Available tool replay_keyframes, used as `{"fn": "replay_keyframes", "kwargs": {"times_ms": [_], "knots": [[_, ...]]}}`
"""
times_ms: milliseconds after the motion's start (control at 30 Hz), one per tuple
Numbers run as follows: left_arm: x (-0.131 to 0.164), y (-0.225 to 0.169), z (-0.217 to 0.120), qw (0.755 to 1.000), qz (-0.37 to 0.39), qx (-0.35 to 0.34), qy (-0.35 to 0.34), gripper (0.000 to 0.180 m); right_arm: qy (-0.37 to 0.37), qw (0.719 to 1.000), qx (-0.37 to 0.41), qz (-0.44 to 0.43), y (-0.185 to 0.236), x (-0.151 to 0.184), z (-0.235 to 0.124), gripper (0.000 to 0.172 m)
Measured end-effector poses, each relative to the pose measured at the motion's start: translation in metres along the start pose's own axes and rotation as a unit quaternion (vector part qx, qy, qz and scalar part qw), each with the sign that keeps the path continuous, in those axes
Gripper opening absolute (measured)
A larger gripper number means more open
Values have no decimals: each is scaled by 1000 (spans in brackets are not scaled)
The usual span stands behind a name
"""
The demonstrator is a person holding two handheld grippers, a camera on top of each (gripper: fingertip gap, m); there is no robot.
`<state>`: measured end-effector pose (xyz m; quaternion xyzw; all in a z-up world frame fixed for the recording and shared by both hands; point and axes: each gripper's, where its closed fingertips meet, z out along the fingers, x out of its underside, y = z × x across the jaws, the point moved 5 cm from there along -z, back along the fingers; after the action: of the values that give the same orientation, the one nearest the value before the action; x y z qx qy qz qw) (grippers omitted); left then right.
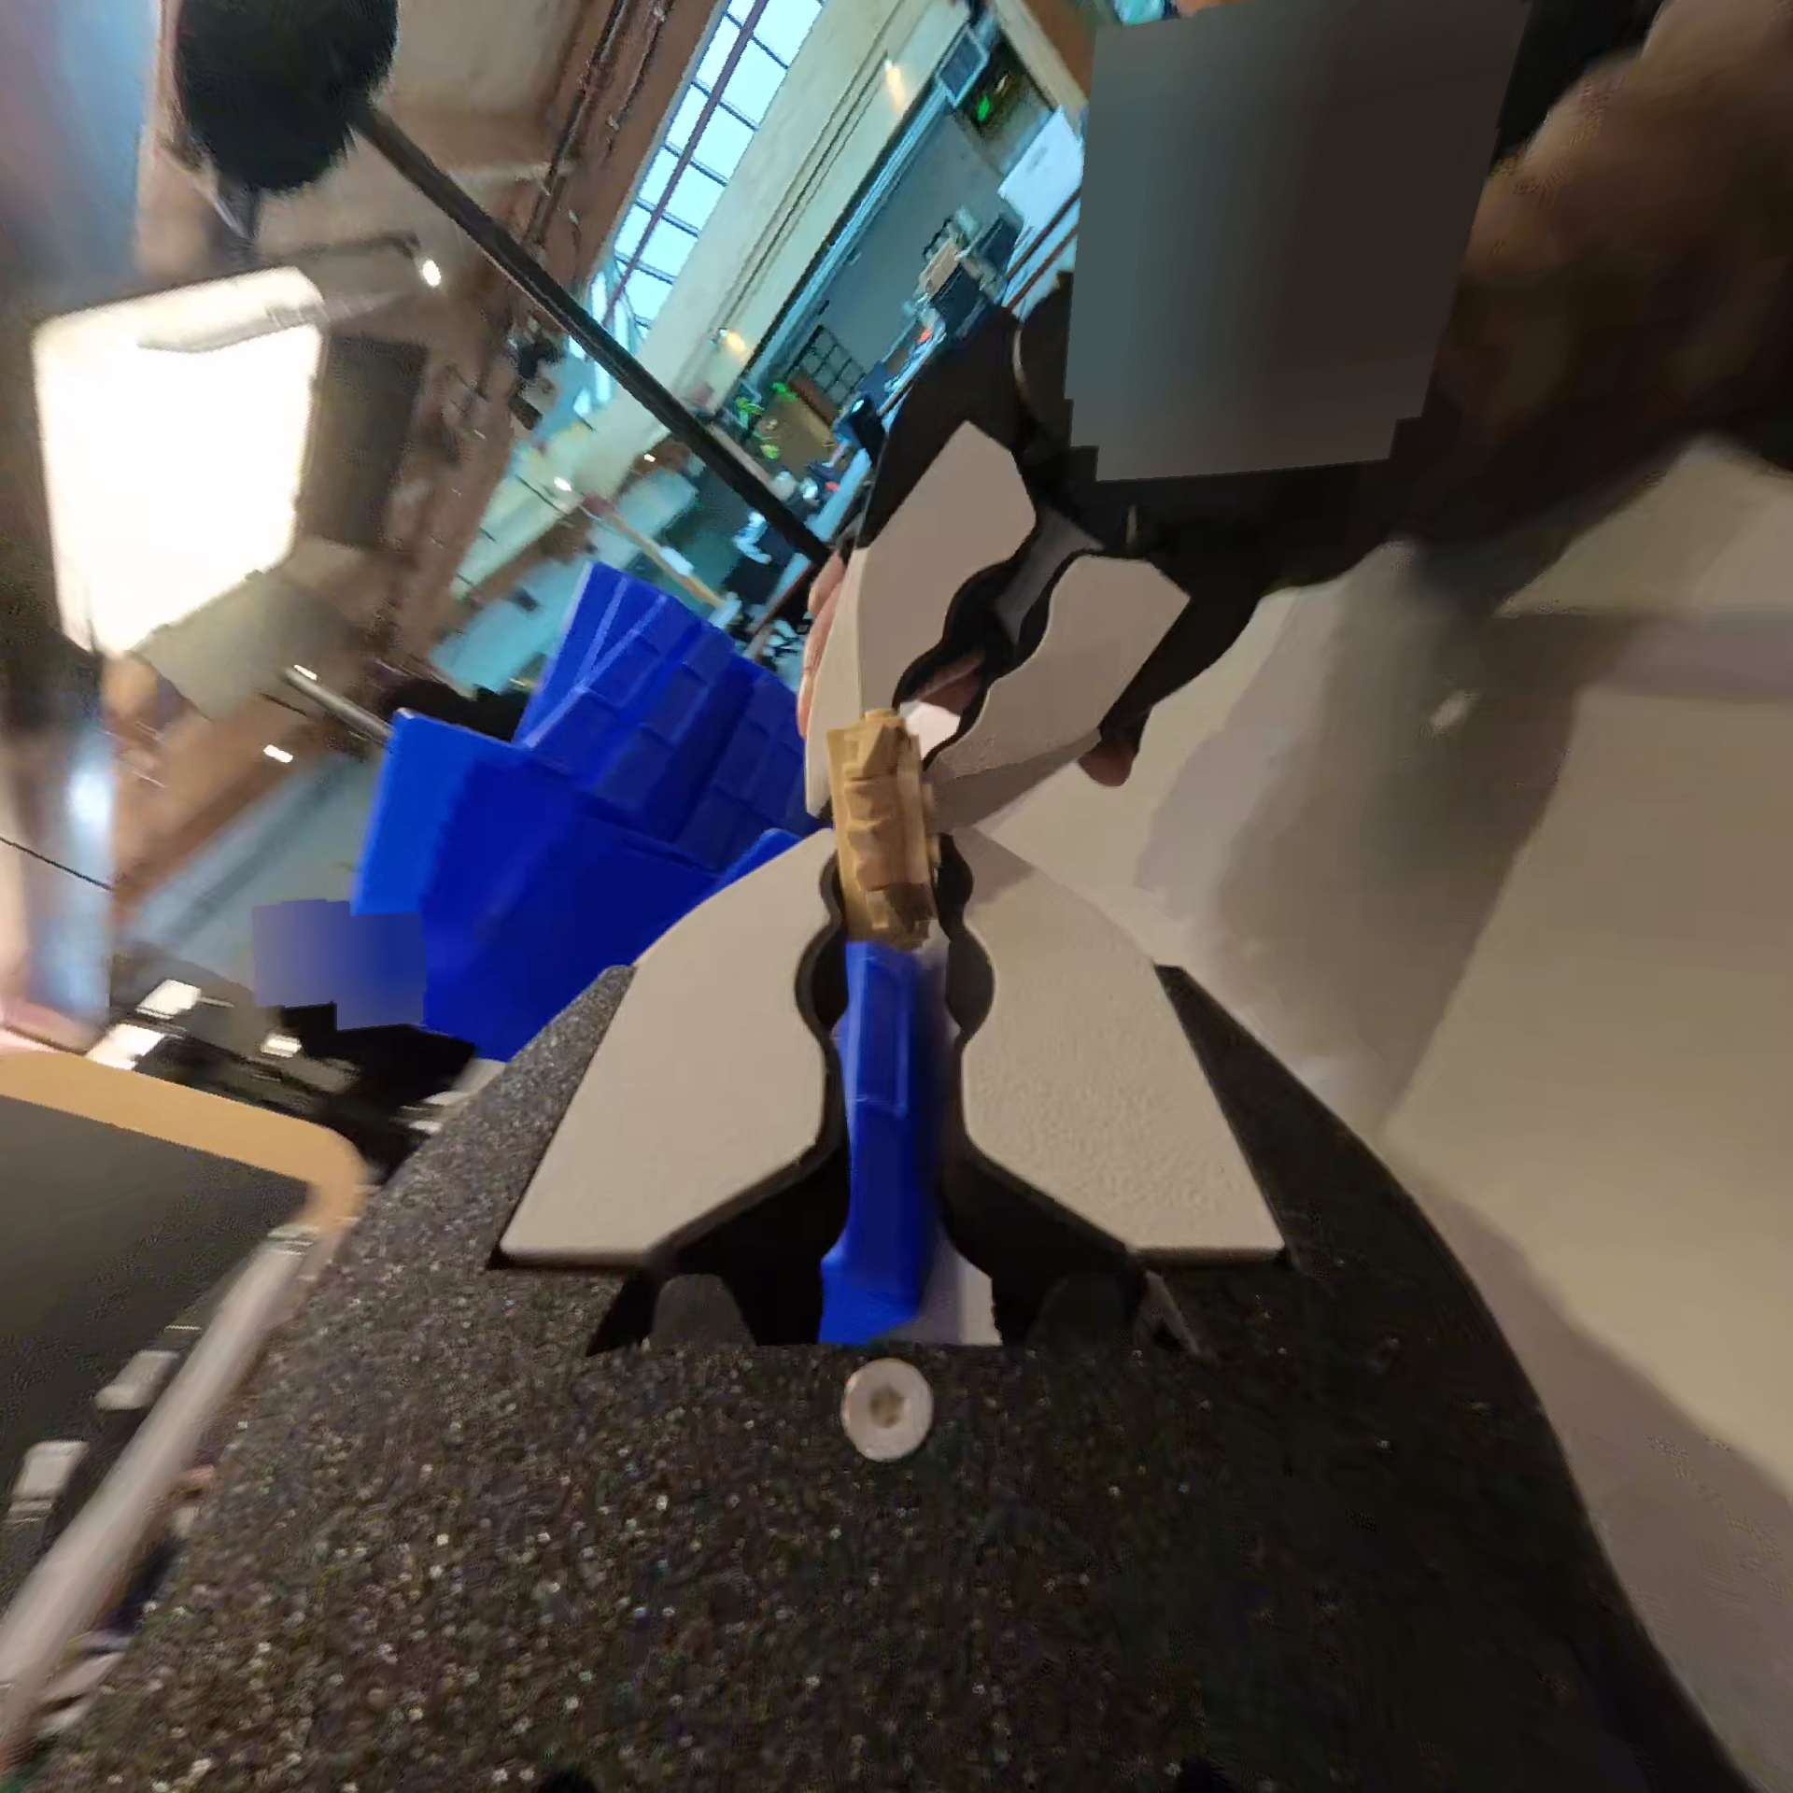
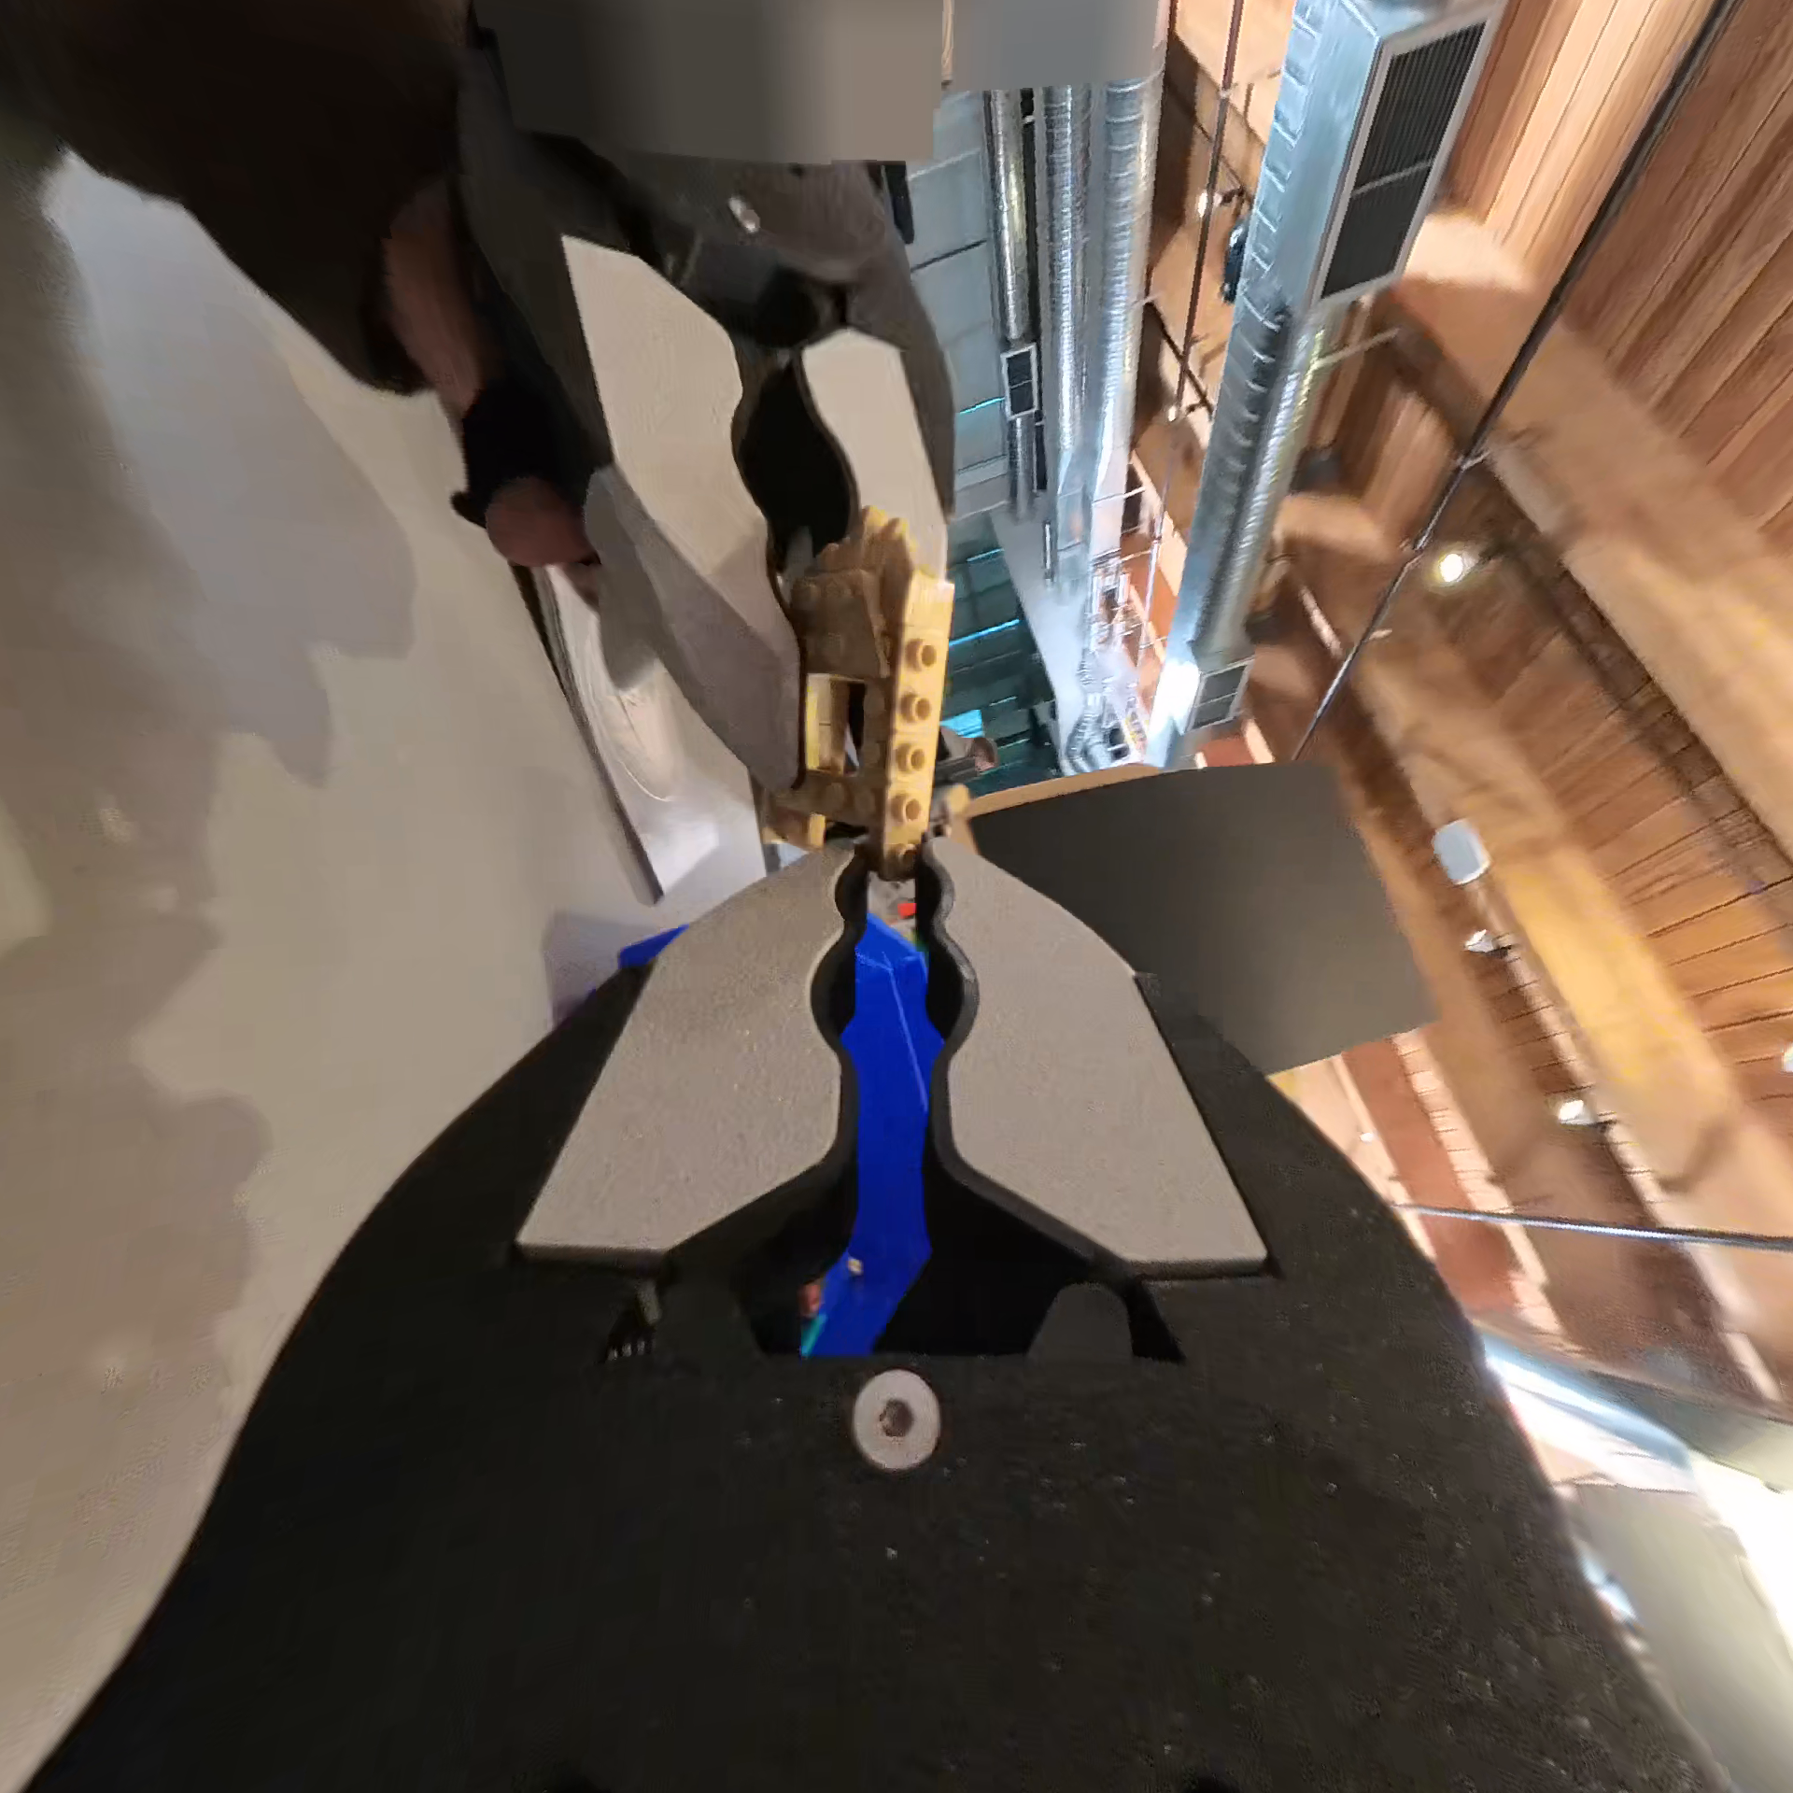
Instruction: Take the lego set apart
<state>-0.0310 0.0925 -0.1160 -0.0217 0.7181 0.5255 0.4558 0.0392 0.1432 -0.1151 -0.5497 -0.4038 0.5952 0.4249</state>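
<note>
A tan toy-brick assembly (image 1: 878, 825) is held up between my two grippers. In the left wrist view my left gripper (image 1: 888, 878) is shut on its near end. My right gripper (image 1: 922, 747) comes in from the upper right and meets the assembly's far end. In the right wrist view my right gripper (image 2: 891, 863) is shut on the end of the assembly's thin studded plate (image 2: 912, 708). My left gripper (image 2: 844, 602) grips the bulkier part of the assembly from above, with its pads pressed on it.
Blue plastic bins (image 1: 543, 873) stand behind and to the left of the assembly. A dark tabletop with a tan edge (image 1: 146, 1164) lies at the lower left and shows in the right wrist view (image 2: 1164, 902). A white surface (image 1: 1455, 922) fills the right side. A person's hand (image 1: 1601, 291) holds the other gripper. My left and right fingertips are right by each other.
</note>
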Motion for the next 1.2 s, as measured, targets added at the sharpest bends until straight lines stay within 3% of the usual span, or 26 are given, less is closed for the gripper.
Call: {"fn": "replay_keyframes", "kwargs": {"times_ms": [133, 300, 600, 833, 1033, 1200], "knots": [[0, -4, 0, 987, 148, -50, 35, 15, 5, 1000, 12, -26, 1, 2, -5, 8], [1, -4, 0, 961, 251, -87, 72, 16, 9, 999, 18, -30, 1, 5, -8, 10], [6, -3, 2, 952, 275, -94, 96, 16, 3, 998, 21, -52, 5, 1, -9, 16], [10, -4, 5, 985, 137, -56, 89, 16, 21, 998, 19, -48, 10, 2, -2, 16], [21, 1, 9, 993, -71, -5, 92, 17, 53, 986, -43, 152, 11, 16, 7, 11], [27, 6, 9, 965, -247, 39, 77, 15, 41, 941, -103, 320, 8, 23, 9, 11]]}}
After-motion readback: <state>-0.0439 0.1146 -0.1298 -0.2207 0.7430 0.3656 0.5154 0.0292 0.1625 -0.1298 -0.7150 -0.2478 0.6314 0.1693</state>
